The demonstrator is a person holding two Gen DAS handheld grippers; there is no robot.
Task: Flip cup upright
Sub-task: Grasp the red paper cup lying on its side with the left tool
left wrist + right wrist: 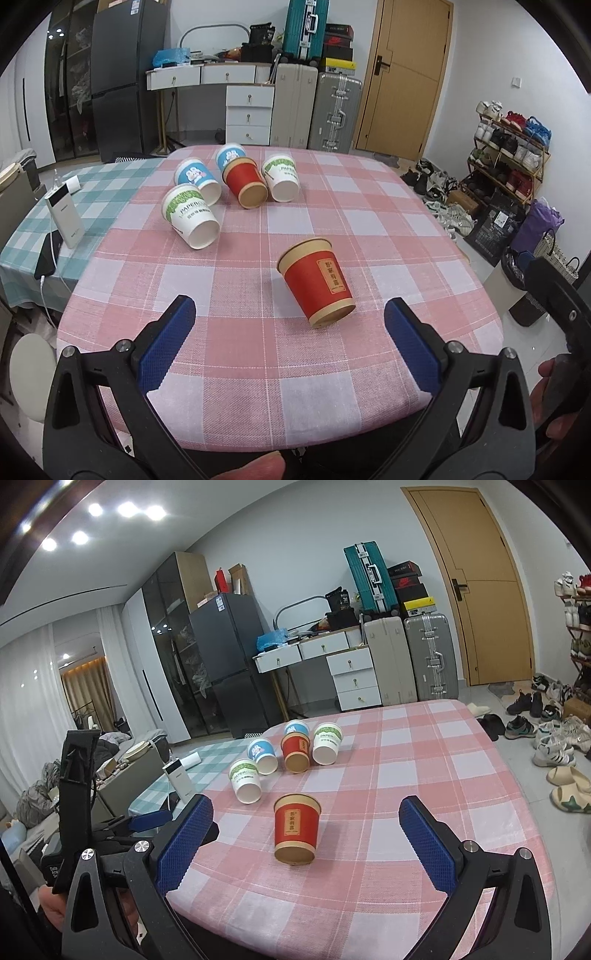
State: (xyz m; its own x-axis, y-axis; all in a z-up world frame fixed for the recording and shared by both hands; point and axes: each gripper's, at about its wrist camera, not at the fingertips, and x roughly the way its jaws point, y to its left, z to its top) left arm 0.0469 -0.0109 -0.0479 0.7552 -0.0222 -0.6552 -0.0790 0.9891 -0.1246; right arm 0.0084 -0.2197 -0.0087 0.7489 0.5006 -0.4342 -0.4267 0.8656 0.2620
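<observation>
A red paper cup [316, 282] [296, 825] with tan bands lies on its side on the pink checked tablecloth [332, 206], base toward me and mouth pointing away. My left gripper [290, 308] is open, its blue fingers [168, 343] just short of the cup on either side. My right gripper [306, 805] is also open, and the cup lies just beyond its fingertips. Nothing is held. Farther back lie several more cups on their sides: a red one [245, 181], white-green ones [190, 216] and blue ones [195, 179].
A green checked table [85, 199] adjoins on the left with a white power bank [64, 214] and a phone [48, 254]. The table's near edge lies under my fingers. Shoes and bags [509, 221] line the floor at right. A hand [554, 391] holds the right gripper.
</observation>
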